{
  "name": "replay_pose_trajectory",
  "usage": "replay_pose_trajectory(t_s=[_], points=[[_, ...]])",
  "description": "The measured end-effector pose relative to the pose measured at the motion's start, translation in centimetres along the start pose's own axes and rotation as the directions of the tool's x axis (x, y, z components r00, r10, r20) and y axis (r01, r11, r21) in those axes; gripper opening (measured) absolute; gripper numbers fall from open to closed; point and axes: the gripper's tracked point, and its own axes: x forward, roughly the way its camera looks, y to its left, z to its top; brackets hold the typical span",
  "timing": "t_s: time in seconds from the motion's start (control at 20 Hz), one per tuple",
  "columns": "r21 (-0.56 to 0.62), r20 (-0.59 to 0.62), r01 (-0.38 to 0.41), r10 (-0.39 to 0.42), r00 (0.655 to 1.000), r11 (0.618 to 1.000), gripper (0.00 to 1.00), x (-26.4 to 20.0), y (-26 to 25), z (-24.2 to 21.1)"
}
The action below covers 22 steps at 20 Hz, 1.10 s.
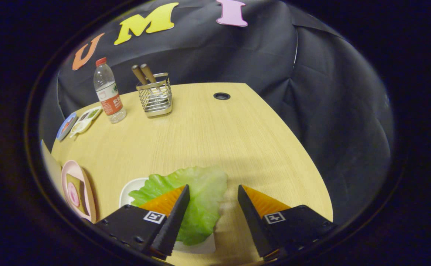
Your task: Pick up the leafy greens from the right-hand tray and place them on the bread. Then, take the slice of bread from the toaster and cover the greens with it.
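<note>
Tongs (213,192) are held wide open over the leafy greens (197,195), which lie between the fingers, nearer one side, on a white tray (130,190).

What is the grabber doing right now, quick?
Gripper: open, holding nothing; the leafy greens lie on the white tray between and under its fingers.
</note>
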Motion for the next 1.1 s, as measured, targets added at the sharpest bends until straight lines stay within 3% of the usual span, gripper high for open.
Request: replay_pose_trajectory(t_s=[0.2,0.25,0.3,0.4,0.5,1.1], points=[[-0.018,0.001,0.007,-0.007,1.0,1.0,0.41,-0.1,0.6,0.0],[-0.018,0.005,0.015,-0.015,1.0,1.0,0.23,-0.3,0.5,-0.1],[-0.023,0.005,0.02,-0.02,1.0,1.0,0.15,-0.3,0.6,-0.1],[-0.048,0.016,0.037,-0.036,0.999,0.998,0.11,-0.8,0.7,0.0],[-0.059,0.029,0.042,-0.04,0.999,0.997,0.0,-1.9,0.9,0.2],[-0.054,0.198,0.063,-0.052,0.979,0.997,0.0,-11.9,2.6,2.4]])
